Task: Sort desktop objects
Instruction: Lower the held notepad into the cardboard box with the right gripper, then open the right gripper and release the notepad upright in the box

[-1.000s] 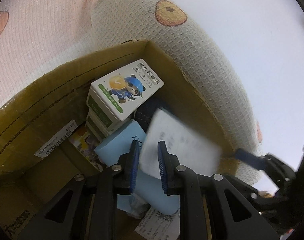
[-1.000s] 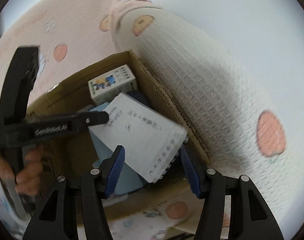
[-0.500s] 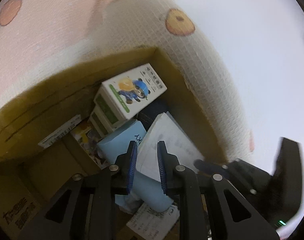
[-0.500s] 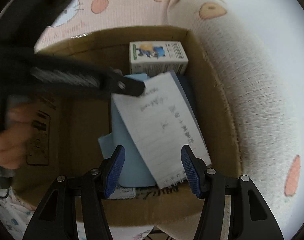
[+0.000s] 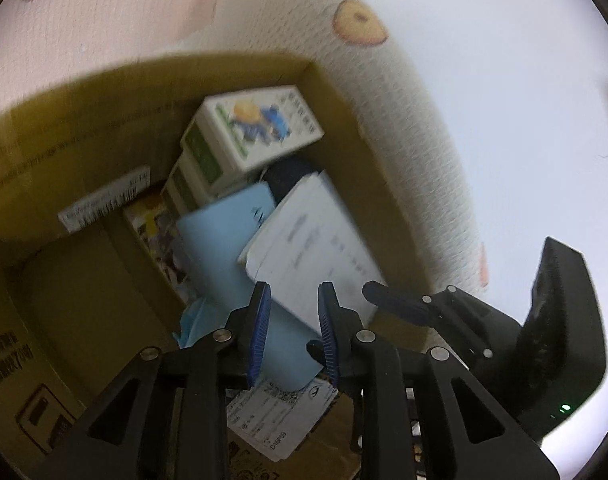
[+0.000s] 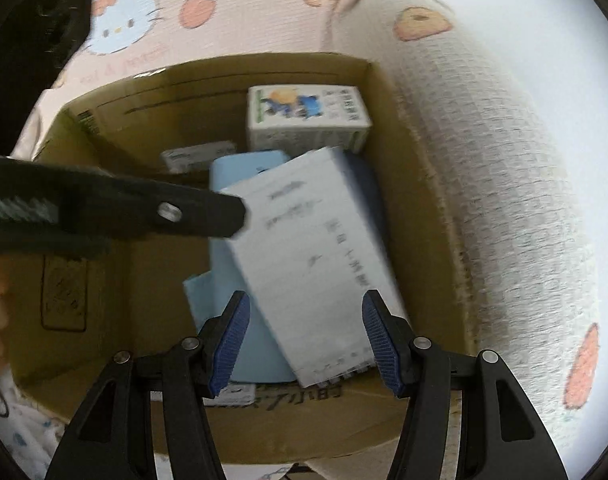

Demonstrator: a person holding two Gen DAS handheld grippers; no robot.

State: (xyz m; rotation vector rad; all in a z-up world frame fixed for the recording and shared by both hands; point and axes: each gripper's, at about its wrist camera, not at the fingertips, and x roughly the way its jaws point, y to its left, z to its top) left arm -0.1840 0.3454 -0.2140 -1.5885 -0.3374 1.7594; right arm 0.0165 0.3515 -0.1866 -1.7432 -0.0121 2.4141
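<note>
White notepad (image 6: 320,256) lies tilted in the cardboard box (image 6: 416,184) atop the blue book (image 5: 223,256), long axis running away from the right gripper (image 6: 306,340), jaws spread astride its near end, not visibly pinching; left gripper (image 5: 293,332) jaws just opened, notepad's corner between them.

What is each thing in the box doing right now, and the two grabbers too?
Cardboard box: open, no lid.
White notepad: tilted on the blue book.
Blue book: leaning underneath.
Cartoon box: closed, on top.
Left gripper: just been opening, nothing pressed.
Right gripper: open, empty.
</note>
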